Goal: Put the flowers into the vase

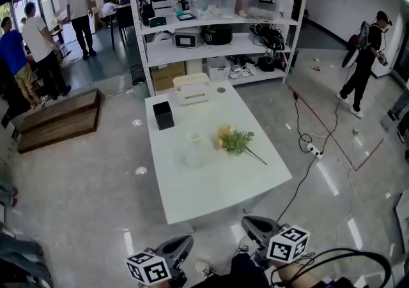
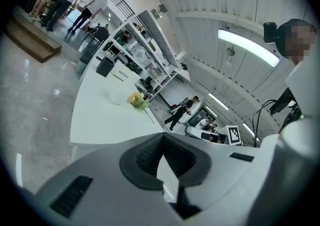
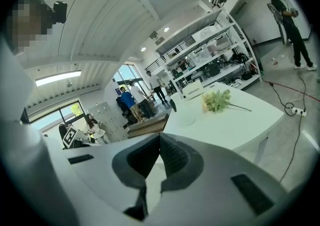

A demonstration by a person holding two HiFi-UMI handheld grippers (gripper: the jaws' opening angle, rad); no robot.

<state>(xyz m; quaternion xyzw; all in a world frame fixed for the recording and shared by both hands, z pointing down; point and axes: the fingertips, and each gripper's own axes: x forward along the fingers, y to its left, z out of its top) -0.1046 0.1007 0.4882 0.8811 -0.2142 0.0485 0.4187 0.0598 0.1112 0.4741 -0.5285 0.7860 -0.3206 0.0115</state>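
Observation:
A bunch of yellow and green flowers (image 1: 233, 140) lies on its side on the white table (image 1: 217, 184), stem pointing right. Just left of it stands a clear vase (image 1: 193, 148). Both grippers hang below the table's near edge, well short of the flowers. My left gripper (image 1: 184, 242) is shut with nothing in it, and so is my right gripper (image 1: 250, 223). In the left gripper view the jaws (image 2: 161, 137) meet, with the flowers (image 2: 139, 100) far ahead. In the right gripper view the jaws (image 3: 160, 138) meet too, with the flowers (image 3: 216, 100) and vase (image 3: 187, 117) beyond.
A black box (image 1: 163, 115) and a white basket (image 1: 192, 89) sit at the table's far end. A shelf rack (image 1: 217, 25) stands behind. Cables (image 1: 305, 143) trail on the floor at right. A wooden platform (image 1: 57, 121) and several people are at left, one person (image 1: 364, 63) at right.

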